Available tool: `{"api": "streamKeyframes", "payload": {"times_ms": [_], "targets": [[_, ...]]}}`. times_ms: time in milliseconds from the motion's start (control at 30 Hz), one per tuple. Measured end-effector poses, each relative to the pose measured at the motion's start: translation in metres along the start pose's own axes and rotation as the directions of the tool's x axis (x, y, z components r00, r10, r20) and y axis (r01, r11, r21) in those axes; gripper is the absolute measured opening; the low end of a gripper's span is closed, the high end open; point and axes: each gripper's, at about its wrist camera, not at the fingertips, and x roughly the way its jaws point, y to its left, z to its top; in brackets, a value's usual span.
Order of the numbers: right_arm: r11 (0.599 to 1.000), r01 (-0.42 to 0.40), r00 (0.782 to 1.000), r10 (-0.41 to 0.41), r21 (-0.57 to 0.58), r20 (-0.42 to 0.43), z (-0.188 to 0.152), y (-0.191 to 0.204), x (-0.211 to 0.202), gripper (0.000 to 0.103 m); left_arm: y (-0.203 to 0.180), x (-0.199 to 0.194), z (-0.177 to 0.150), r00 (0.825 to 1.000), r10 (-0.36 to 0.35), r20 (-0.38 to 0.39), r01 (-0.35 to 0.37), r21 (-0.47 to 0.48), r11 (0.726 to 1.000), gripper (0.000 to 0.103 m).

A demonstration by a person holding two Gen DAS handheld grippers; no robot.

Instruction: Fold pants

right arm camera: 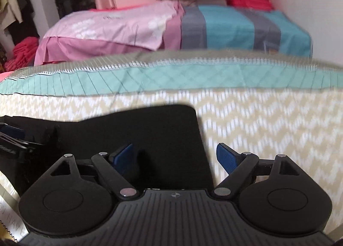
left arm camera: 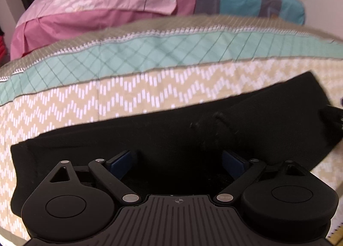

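while the black pants [left arm camera: 171, 134] lie flat on the zigzag bedspread [left arm camera: 107, 100], the left claw [left arm camera: 180, 160] and right claw [right arm camera: 175, 158] hover wide open, gripping nothing.

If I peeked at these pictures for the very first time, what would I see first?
First you'd spot the black pants, lying flat across the near side of the tan zigzag bedspread. Right up close are the two grippers with blue fingers: the left gripper open over the middle of the pants, and the right gripper open at their right edge. Behind is another bed with a pink sheet and teal stripes.
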Motion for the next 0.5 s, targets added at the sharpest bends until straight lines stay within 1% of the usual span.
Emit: {"api": "streamKeyframes", "payload": {"times_ms": [100, 133, 167, 200, 233, 267, 300, 333, 367, 400, 467, 500], "targets": [[0.998, 0.012, 0.998, -0.009, -0.054, 0.058, 0.008, 0.013, -0.003, 0.087, 0.001, -0.007, 0.0, 0.999, -0.028, 0.046, 0.029, -0.008, 1.0, 0.103], [0.998, 0.001, 0.998, 0.003, -0.059, 0.065, 0.01, 0.016, -0.001, 0.087, 0.0, -0.006, 0.002, 0.998, -0.035, 0.05, 0.035, -0.008, 0.999, 0.103], [0.998, -0.017, 0.998, 0.02, -0.058, 0.055, 0.01, 0.018, 0.002, 0.087, -0.002, -0.002, 0.004, 0.998, -0.041, 0.044, 0.041, -0.008, 0.999, 0.103], [0.998, -0.032, 0.999, 0.034, -0.056, 0.031, 0.01, 0.02, 0.009, 0.087, -0.005, 0.003, 0.004, 0.998, -0.046, 0.033, 0.046, -0.006, 0.999, 0.103], [0.998, -0.032, 0.999, 0.031, -0.059, -0.013, 0.008, 0.021, 0.019, 0.087, -0.008, 0.01, 0.004, 0.999, -0.049, 0.016, 0.049, 0.002, 0.999, 0.103], [0.998, -0.009, 0.997, 0.004, -0.067, -0.075, 0.006, 0.021, 0.031, 0.088, -0.012, 0.019, 0.003, 0.999, -0.043, -0.015, 0.043, 0.019, 0.999, 0.103], [0.998, 0.019, 0.995, -0.025, -0.067, -0.101, 0.004, 0.02, 0.036, 0.088, -0.015, 0.028, 0.0, 0.998, -0.021, -0.052, 0.023, 0.036, 0.999, 0.103], [0.999, 0.022, 0.996, -0.026, -0.045, -0.089, 0.005, 0.018, 0.033, 0.087, -0.014, 0.032, -0.003, 0.998, -0.015, -0.061, 0.017, 0.038, 0.999, 0.103], [1.0, 0.015, 0.997, -0.016, -0.014, -0.075, 0.007, 0.016, 0.025, 0.085, -0.012, 0.03, -0.005, 0.999, -0.019, -0.046, 0.02, 0.024, 1.0, 0.103], [1.0, 0.005, 0.999, -0.005, 0.007, -0.053, 0.007, 0.015, 0.017, 0.086, -0.009, 0.03, -0.006, 0.999, -0.027, -0.047, 0.027, 0.011, 1.0, 0.103], [1.0, -0.017, 1.0, 0.017, 0.009, -0.018, 0.003, 0.017, 0.001, 0.089, -0.005, 0.03, -0.006, 0.998, -0.04, -0.058, 0.039, -0.021, 0.999, 0.103], [1.0, -0.02, 1.0, 0.02, 0.001, -0.015, -0.001, 0.019, -0.003, 0.09, -0.004, 0.029, -0.005, 0.997, -0.043, -0.062, 0.041, -0.032, 0.999, 0.103]]}}
